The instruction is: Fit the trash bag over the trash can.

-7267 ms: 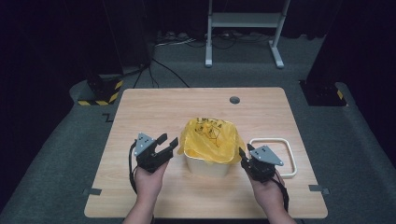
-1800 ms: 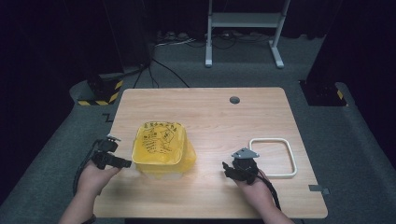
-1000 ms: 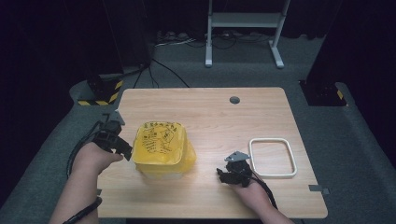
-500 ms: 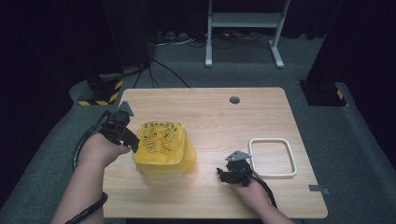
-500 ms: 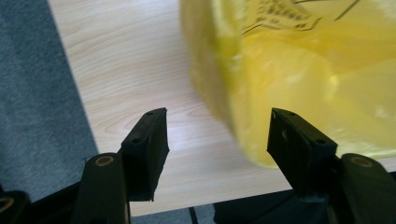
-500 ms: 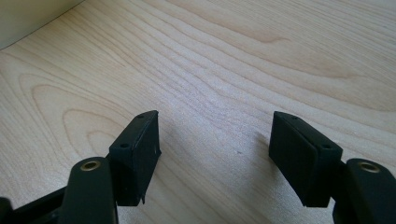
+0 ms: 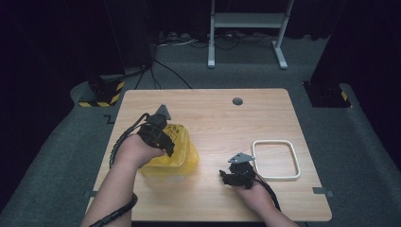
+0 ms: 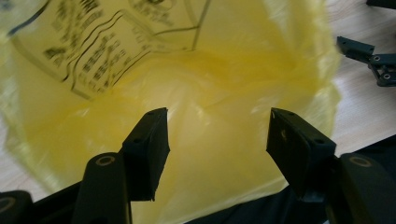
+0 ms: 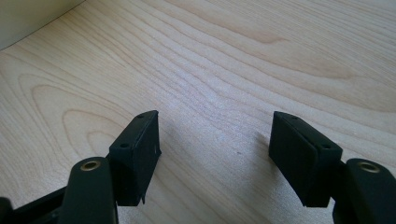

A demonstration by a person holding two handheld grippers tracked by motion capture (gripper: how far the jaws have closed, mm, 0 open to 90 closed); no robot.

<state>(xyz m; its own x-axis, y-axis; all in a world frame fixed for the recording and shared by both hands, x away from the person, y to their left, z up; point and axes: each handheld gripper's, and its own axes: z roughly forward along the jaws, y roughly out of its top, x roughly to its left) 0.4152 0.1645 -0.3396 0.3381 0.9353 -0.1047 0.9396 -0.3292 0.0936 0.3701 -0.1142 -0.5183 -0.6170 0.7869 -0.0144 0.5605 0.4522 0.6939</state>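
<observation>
A yellow printed plastic bag [image 7: 183, 152] lines a small bin on the left half of the wooden table [image 7: 246, 123]. My left gripper [image 7: 165, 147] hangs over the bag's left rim with its jaws slanted down into the mouth. In the left gripper view the jaws [image 8: 217, 130] stand open in front of the bag's yellow inside [image 8: 210, 70], and nothing lies between the pads. My right gripper [image 7: 225, 177] rests low on the table to the right of the bag. Its jaws [image 9: 215, 140] are open over bare wood.
A white rectangular frame [image 7: 276, 141] lies flat just right of my right hand. A round grey grommet [image 7: 237, 101] sits near the table's far edge. The right gripper [image 8: 373, 60] shows beyond the bag in the left gripper view. A pale edge [image 9: 28, 18] crosses the right gripper view's top left corner.
The bag and bin sit farther left than in the oldest frame. Over the last second my left hand swung from the bin's left side up and over its rim. The right hand stayed put.
</observation>
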